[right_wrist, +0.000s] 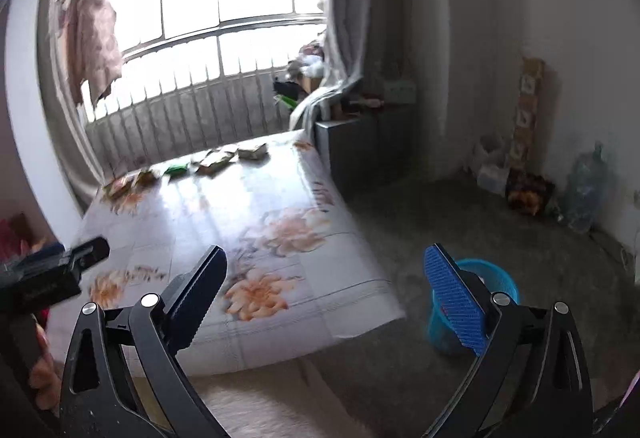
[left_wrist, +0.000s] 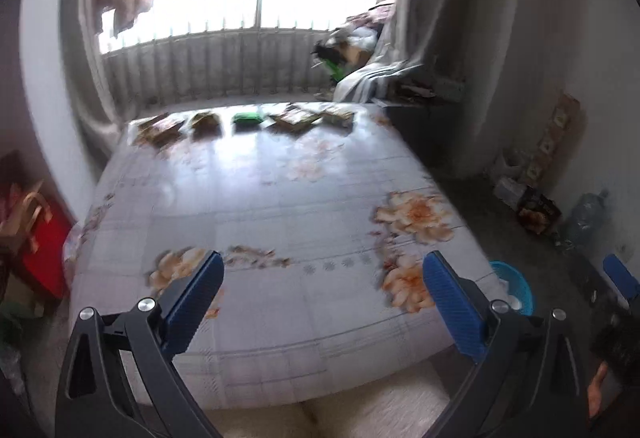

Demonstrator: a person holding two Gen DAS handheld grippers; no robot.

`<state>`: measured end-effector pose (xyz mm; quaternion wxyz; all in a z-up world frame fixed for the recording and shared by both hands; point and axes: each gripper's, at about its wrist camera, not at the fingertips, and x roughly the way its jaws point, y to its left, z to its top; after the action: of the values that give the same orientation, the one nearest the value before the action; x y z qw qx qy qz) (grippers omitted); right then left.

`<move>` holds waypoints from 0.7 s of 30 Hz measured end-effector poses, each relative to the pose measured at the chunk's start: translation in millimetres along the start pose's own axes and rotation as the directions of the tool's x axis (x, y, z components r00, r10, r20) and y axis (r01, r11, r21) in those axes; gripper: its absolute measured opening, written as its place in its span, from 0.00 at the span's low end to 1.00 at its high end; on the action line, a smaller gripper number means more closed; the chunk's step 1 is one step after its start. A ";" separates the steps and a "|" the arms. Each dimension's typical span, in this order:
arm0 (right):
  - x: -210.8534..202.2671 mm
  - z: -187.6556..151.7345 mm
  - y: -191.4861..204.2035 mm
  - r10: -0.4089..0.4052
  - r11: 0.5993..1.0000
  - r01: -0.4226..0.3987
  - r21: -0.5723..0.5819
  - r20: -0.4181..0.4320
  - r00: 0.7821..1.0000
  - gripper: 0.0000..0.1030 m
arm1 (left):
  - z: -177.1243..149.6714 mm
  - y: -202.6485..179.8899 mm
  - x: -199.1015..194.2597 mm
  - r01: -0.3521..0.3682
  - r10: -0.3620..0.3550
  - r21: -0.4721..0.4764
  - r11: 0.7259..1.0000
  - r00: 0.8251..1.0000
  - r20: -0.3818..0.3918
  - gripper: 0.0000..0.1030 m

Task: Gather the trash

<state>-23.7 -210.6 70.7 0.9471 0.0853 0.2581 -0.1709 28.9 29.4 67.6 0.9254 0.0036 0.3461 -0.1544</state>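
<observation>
Five crumpled wrappers point(left_wrist: 244, 121), one green, line the bed's point(left_wrist: 280, 238) far edge; both grippers, left point(left_wrist: 322, 298) and right point(right_wrist: 324, 298), gape wide, empty

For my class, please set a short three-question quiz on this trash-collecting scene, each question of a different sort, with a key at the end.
1. True or false: the left gripper is clamped on a wrapper.
2. Multiple choice: the wrappers lie in a row where? A) on the floor by the basket; B) along the far edge of the bed, near the window; C) in the blue basket.
3. Fill in: the one plain-coloured packet in the row is ____.

Key
1. False: its jaws stand wide with nothing between them, as do those of the right gripper.
2. B
3. green
</observation>
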 end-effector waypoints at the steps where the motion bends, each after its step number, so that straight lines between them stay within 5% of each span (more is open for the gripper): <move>1: 1.2 -2.4 8.9 -0.007 0.999 0.007 -0.034 -0.015 1.000 0.92 | -5.0 3.1 -1.4 -0.017 0.017 -0.007 1.000 1.000 0.003 0.95; 4: 17.0 -13.4 33.3 -0.050 0.986 0.035 -0.166 -0.088 0.995 0.92 | -16.6 5.2 3.5 -0.071 0.069 -0.024 0.997 0.996 -0.061 0.95; 9: 37.9 -28.4 48.0 -0.061 0.975 0.005 -0.223 -0.245 0.968 0.92 | -35.6 6.1 23.9 -0.118 0.103 -0.051 0.992 0.968 -0.229 0.95; 21: 54.7 -39.6 41.2 -0.076 0.985 0.017 -0.170 -0.346 0.935 0.92 | -32.8 4.4 35.3 -0.191 0.179 -0.019 0.981 0.947 -0.266 0.95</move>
<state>17.4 -177.8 11.7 0.8852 0.0301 0.4382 -0.1534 34.4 27.4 19.5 0.8816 0.0357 0.4671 -0.0573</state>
